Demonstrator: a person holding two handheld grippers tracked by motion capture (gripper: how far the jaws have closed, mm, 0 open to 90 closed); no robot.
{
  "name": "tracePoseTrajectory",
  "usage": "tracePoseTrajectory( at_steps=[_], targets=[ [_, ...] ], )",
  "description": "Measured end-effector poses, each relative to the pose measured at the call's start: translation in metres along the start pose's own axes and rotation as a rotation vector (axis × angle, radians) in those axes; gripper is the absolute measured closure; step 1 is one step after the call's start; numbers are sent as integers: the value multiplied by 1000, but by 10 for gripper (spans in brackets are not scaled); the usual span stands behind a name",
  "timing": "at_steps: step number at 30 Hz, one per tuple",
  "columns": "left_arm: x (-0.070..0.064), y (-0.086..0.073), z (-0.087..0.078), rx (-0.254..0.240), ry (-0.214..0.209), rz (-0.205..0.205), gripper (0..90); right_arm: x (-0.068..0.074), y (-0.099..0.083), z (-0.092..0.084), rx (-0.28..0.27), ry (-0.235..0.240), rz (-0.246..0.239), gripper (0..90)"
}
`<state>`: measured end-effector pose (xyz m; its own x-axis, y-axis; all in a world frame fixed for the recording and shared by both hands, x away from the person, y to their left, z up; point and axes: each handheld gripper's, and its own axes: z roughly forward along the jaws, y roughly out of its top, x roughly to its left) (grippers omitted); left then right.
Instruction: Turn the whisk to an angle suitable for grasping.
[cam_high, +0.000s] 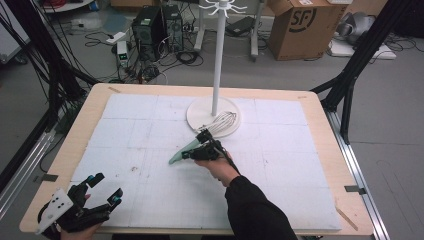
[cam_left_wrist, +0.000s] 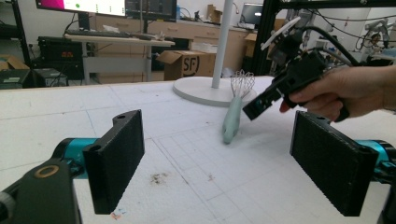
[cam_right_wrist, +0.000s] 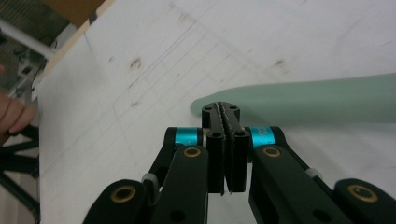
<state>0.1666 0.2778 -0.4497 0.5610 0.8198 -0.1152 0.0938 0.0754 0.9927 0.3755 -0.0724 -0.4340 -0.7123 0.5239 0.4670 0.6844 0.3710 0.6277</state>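
Place: lab or workshop.
Floor, far left: computer towers (cam_high: 156, 27), tangled cables (cam_high: 145, 70).
Far right: cardboard box (cam_high: 295, 25).
Sides: black metal frame struts (cam_high: 357, 55).
Far wall: monitor (cam_left_wrist: 81, 6), desks (cam_left_wrist: 116, 39).

Beyond the table's (cam_high: 75, 131) far edge the grey floor (cam_high: 280, 75) is strewn with cables (cam_high: 165, 65). Two computer towers (cam_high: 157, 25) stand there, left of the stand; a cardboard box (cam_high: 299, 27) sits to its right. Black frame legs (cam_high: 357, 60) flank the table. A desk (cam_left_wrist: 116, 39) with monitors (cam_left_wrist: 79, 6) lines the back.
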Motion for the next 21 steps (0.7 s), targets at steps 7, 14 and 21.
tracePoseTrajectory(
  at_steps=[7, 14, 21],
  targets=[
    [0, -1, 0, 4, 1, 0, 182, -29, 25, -44, -164, -105, 77, 891],
    [1, 0, -2, 0, 7, -2, 181, -54, 47, -69, -228, -179, 131, 891],
    [2, -1, -5, -2, 13, -10, 182, -76, 48, -67, -209, -208, 195, 892]
  ],
)
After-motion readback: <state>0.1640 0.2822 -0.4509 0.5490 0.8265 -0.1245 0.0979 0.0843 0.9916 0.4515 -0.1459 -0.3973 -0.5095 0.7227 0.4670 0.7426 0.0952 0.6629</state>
